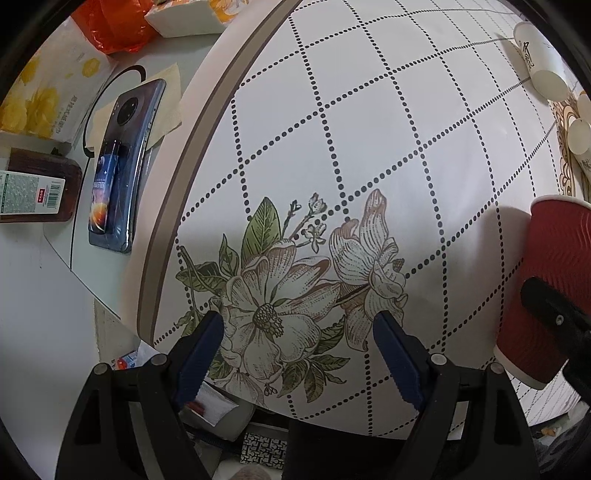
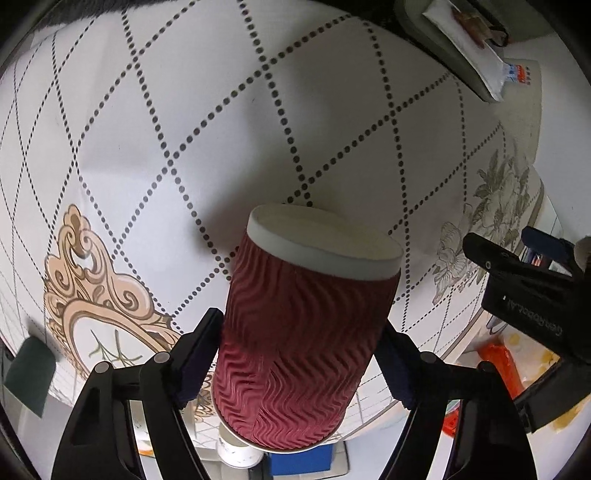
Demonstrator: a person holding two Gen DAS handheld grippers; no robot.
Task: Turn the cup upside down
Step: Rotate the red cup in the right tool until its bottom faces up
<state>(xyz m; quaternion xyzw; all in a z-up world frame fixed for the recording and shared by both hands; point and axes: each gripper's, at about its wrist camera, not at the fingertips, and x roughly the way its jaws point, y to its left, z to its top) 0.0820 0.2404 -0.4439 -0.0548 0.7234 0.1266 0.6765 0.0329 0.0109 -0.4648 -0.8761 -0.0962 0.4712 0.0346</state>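
A red ribbed paper cup [image 2: 299, 332] with a white band at its far end is clamped between the pads of my right gripper [image 2: 301, 360], held above the table and tilted. The same cup [image 1: 543, 284] shows at the right edge of the left wrist view, with a black finger of the right gripper across it. My left gripper [image 1: 299, 354] is open and empty, hovering over the flower print near the table's edge. The left gripper also shows in the right wrist view [image 2: 532, 266].
A round white table [image 1: 369, 129] with dotted lines and flower prints. White paper cups [image 1: 539, 62] lie at its far right. Beside the table are a phone [image 1: 118, 166], a brown bottle [image 1: 37, 188], a tissue pack and an orange bag [image 1: 114, 26].
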